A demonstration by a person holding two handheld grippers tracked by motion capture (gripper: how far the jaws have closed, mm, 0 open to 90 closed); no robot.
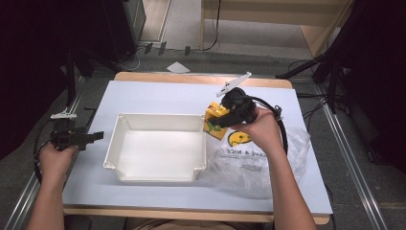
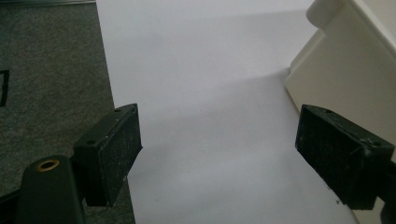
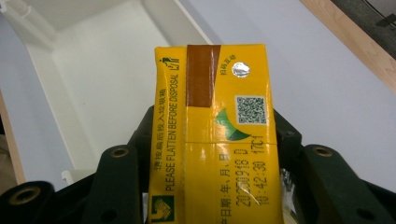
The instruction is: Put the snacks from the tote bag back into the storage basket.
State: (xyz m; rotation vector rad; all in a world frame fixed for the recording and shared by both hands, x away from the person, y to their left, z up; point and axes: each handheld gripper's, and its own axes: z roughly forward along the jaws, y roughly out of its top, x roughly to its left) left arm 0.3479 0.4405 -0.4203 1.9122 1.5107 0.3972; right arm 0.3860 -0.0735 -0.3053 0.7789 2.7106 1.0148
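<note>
A yellow drink carton (image 1: pixel 215 120) hangs in the air by the right rim of the white tub (image 1: pixel 158 175), with my right gripper (image 1: pixel 221 118) shut on it. In the right gripper view the carton (image 3: pixel 217 140) shows its printed top between the two jaws, and the tub's inside (image 3: pixel 93 70) lies behind it. My left gripper (image 1: pixel 94 136) stands open at the table's left edge, pointing toward the tub. In the left gripper view its gripper (image 2: pixel 219 156) holds nothing, and the tub's outer wall (image 2: pixel 341 65) is at the right.
A clear plastic bag (image 1: pixel 258 160) with a yellow logo lies right of the tub under my right forearm. A white sheet (image 1: pixel 143 96) covers the wooden table. Stands and cables crowd the floor at both sides.
</note>
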